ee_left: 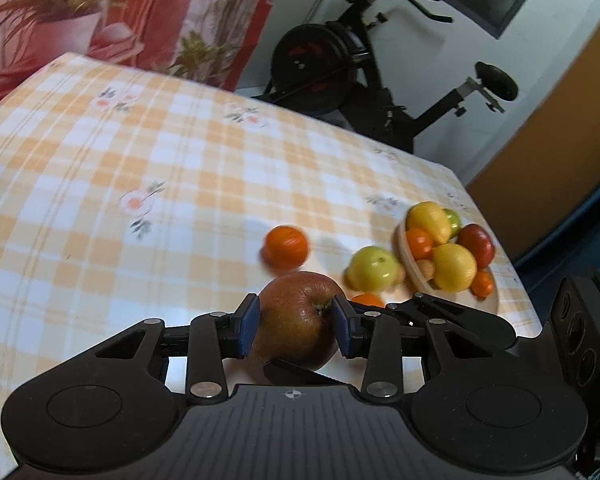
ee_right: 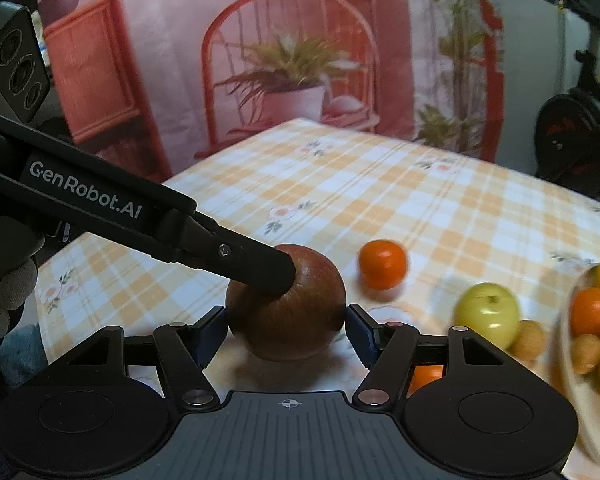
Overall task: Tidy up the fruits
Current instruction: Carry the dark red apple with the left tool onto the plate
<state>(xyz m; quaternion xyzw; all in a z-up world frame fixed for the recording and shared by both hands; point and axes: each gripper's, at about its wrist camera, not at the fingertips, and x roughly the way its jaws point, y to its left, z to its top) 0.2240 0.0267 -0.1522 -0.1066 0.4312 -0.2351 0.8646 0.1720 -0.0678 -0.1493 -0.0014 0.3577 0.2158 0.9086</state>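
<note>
Checkered table's crowded, and with my left tool (ee_left: pixel 296 326) and right tool (ee_right: pixel 286 330) both pinching one brown apple (ee_left: pixel 300 320), uneven pulling could send it rolling.

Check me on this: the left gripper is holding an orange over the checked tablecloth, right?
Not quite. The left gripper holds a reddish-brown apple, not an orange, over the checked tablecloth. The left wrist view shows it clamped between the blue pads.
</note>
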